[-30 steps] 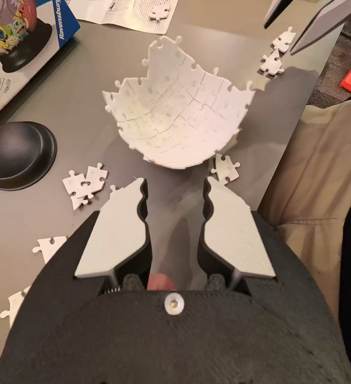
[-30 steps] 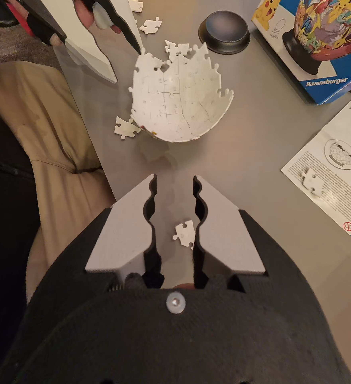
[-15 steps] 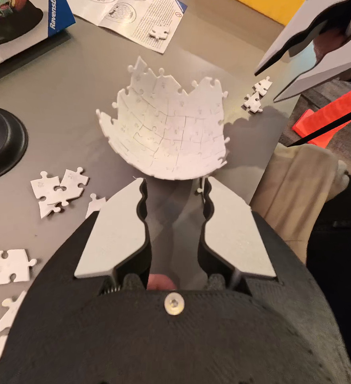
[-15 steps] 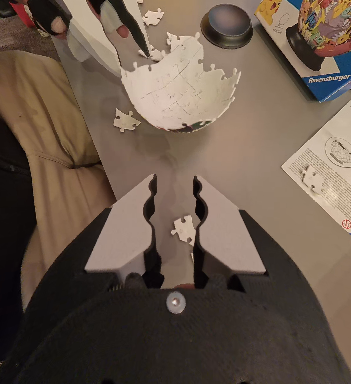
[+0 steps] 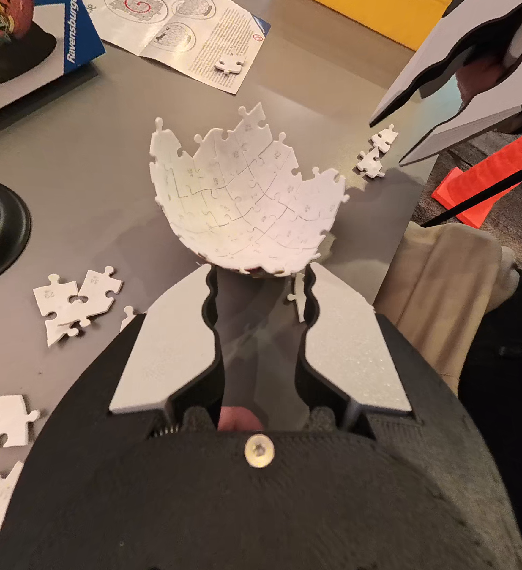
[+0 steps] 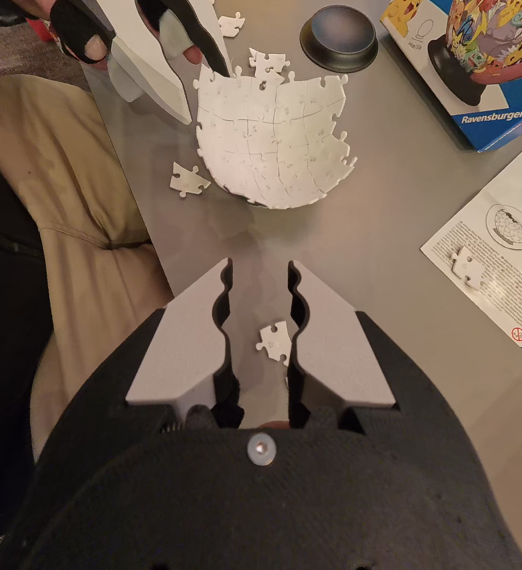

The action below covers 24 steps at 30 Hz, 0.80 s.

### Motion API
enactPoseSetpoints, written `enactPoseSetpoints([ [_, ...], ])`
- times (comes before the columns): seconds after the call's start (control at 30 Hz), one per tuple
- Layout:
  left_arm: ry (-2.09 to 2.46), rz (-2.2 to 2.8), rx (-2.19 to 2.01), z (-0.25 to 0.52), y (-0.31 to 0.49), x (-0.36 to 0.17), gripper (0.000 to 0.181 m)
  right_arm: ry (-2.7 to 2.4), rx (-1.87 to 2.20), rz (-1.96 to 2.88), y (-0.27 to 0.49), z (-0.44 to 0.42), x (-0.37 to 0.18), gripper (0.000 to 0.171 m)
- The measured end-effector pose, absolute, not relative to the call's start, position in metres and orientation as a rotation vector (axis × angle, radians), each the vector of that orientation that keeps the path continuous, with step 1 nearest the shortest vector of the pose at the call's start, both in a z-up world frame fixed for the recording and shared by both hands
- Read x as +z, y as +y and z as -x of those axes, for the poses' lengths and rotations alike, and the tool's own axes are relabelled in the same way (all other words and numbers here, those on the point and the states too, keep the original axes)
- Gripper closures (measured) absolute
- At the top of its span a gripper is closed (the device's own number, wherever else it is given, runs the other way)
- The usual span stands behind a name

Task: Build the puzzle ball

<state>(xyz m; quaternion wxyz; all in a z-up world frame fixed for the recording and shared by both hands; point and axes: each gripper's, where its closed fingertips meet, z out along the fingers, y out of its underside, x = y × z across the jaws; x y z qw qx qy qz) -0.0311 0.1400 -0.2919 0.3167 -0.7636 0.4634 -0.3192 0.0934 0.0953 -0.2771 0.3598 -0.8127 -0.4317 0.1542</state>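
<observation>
Resting tilted on the grey table (image 5: 105, 172), the half-built puzzle ball (image 5: 241, 209) forms an open white shell with a jagged, tabbed rim; roughly the lower hemisphere appears assembled, so the upper half remains to be added. Left gripper (image 5: 258, 271): jaws parted and empty, tips at the shell's near edge at 6 o'clock. Right gripper (image 6: 259, 265): jaws likewise parted, holding nothing, well apart from the shell, with one loose piece (image 6: 273, 340) lying on the table between its fingers. Further loose pieces (image 5: 74, 299) lie at 8 o'clock of the shell. The black stand (image 6: 340, 40), box (image 6: 482, 68) and instruction sheet (image 5: 185, 40) lie beyond, unused.
</observation>
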Motion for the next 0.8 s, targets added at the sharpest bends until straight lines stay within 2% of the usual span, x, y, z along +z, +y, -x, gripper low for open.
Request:
enactPoseSetpoints([
  [0.8,1.306,1.962,-0.799,0.022,0.127,-0.293,0.127,-1.012,0.345,2.151,0.104,-0.124,-0.279,0.136],
])
